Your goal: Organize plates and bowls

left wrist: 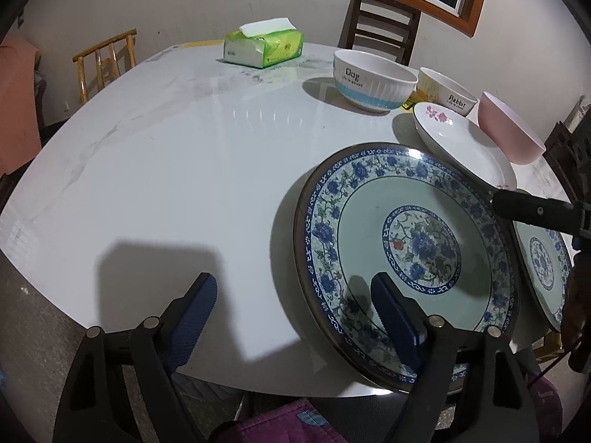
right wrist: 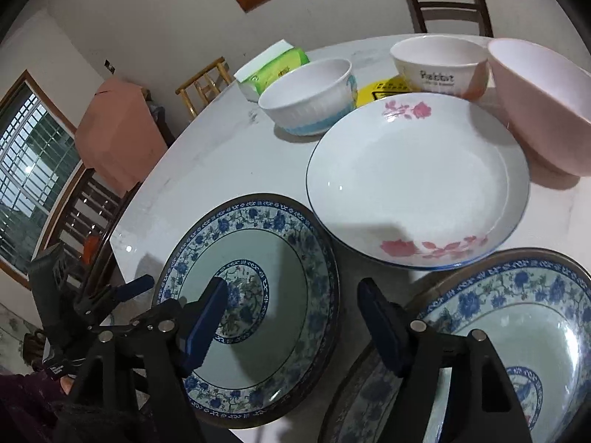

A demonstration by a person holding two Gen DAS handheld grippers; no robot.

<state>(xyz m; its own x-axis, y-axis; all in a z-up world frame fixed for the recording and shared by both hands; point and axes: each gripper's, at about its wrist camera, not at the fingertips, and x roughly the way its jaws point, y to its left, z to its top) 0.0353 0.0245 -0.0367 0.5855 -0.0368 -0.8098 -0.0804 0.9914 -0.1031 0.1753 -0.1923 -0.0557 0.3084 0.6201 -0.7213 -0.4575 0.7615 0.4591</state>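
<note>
A blue-flowered plate lies near the table's front edge; in the right wrist view it lies left of a second blue-flowered plate, seen at far right in the left wrist view. Behind them lie a white rose plate, a "Dog" bowl, a "Rabbit" bowl and a pink bowl. My left gripper is open and empty, its right finger over the first plate's near rim. My right gripper is open and empty above the gap between the blue plates.
A green tissue pack lies at the far side of the white table. A yellow label lies between the bowls. Wooden chairs stand around the table. The table's front edge is right under my grippers.
</note>
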